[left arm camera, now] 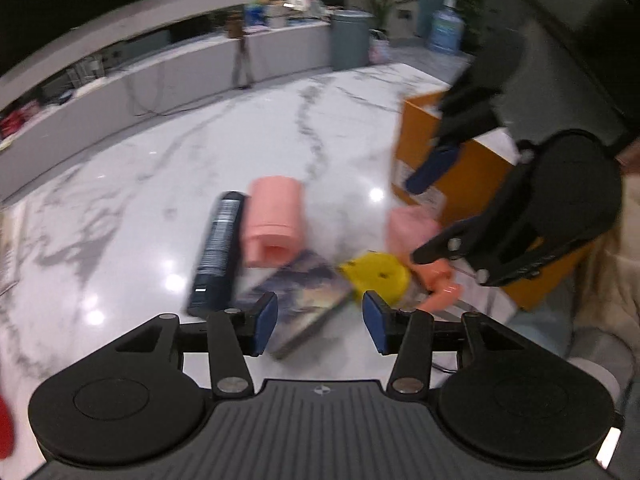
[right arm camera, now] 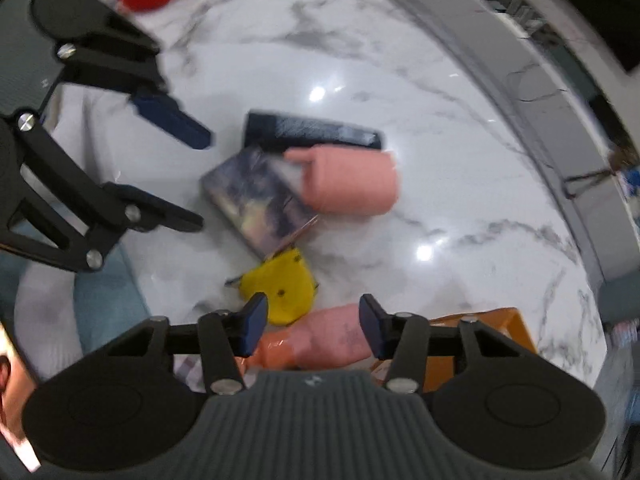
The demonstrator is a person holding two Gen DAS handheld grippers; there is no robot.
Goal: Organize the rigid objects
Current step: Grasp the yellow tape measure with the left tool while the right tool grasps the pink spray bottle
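Both grippers, left (left arm camera: 320, 322) & right (right arm camera: 310, 326), empty w/ jaws apart over marble table (left arm camera: 160, 200); book (left arm camera: 304, 300) looks stiff, light: grip by spine edge.

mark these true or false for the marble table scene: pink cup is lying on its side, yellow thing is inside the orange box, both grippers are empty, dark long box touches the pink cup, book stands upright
1. The pink ribbed plastic cup lies on its side. True.
2. The yellow round plastic piece is inside the orange box. False: it lies on the white marble table.
3. The left gripper and right gripper hold nothing. True.
4. The long dark blue box lies against the cup. True.
5. The dark picture-cover book stands upright. False: it lies flat.
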